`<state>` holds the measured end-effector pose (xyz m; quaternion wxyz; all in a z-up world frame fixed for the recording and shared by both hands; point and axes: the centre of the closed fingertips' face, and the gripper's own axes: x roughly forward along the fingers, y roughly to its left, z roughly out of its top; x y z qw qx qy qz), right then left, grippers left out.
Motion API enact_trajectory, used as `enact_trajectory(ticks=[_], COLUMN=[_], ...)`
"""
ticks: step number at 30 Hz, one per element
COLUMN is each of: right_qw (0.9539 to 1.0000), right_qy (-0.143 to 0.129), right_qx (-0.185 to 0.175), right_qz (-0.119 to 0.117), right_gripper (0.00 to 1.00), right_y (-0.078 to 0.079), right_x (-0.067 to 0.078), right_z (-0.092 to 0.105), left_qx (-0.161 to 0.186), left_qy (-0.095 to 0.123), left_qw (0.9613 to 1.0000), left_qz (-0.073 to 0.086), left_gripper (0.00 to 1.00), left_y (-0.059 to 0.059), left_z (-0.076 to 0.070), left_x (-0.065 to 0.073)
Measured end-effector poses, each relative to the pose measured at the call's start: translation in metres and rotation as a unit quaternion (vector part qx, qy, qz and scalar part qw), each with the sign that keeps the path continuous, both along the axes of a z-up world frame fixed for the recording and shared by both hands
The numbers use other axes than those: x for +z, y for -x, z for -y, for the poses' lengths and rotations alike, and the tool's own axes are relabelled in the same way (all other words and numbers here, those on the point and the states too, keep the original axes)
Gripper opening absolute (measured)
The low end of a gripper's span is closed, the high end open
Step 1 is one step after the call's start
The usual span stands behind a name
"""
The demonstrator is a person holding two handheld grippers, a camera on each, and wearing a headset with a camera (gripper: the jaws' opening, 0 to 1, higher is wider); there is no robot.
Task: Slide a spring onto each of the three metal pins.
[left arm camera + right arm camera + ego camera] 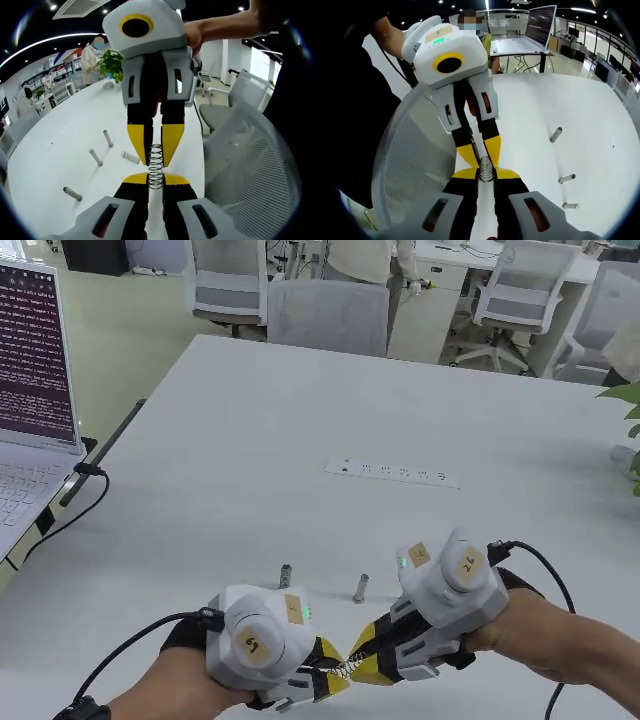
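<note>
Head view: I am reading the two grippers as meeting tip to tip near the front edge of the table (250,440). The left gripper (328,680) is pointing right and the right gripper (364,664) is pointing left. The spring (346,669) is bridging the gap, with its long axis running along the line from one pair of tips to the other.

In the left gripper view, that gripper's own jaws are standing almost closed and pinching the near end of the spring. The opposite jaws are narrowed on its far end. I am therefore treating both grippers as clamped on this one spring. The right gripper view is showing a thin dark rod at the left gripper's jaws; I cannot tell whether it is a pin.

The first pin (285,575) is sitting just beyond the left gripper. The second pin (361,587) is sitting beyond the meeting tips, nearer the right gripper. Both are apart from the spring. A loose spring (130,157) is resting on the table near them.

I am judging that the coming move is calling for one gripper to let go, so that the spring's bore can be lined up with a pin's axis.
</note>
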<state>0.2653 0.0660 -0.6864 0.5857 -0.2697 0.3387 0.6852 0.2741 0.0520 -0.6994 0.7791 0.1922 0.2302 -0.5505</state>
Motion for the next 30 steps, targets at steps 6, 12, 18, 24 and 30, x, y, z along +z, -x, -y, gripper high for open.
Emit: enact_trajectory(ticks=[6,12,18,24,30], right_qw=[0.9998,0.9993,0.9989,0.9985,0.9968], right_qy=[0.014,0.029,0.036,0.038,0.053], right_qx=[0.006,0.017,0.028,0.037,0.054], right_qz=[0.010,0.016,0.010,0.015,0.025], right_gripper=[0.11,0.13,0.10,0.10,0.09], right_y=[-0.003,-0.001,0.002,-0.001,-0.001], right_x=[0.002,0.003,0.007,0.011,0.016], right_z=[-0.001,0.001,0.004,0.006,0.007], left_qx=[0.006,0.007,0.008,0.010,0.018], left_qy=[0.020,0.037,0.049,0.062,0.080], left_qw=[0.9998,0.9993,0.9988,0.9979,0.9965], left_qz=[0.002,0.003,0.008,0.015,0.017], left_gripper=[0.01,0.01,0.01,0.01,0.01], left_y=[-0.001,0.001,0.001,-0.001,-0.003], left_z=[0.003,0.007,0.010,0.011,0.014], left_x=[0.004,0.008,0.013,0.019,0.023])
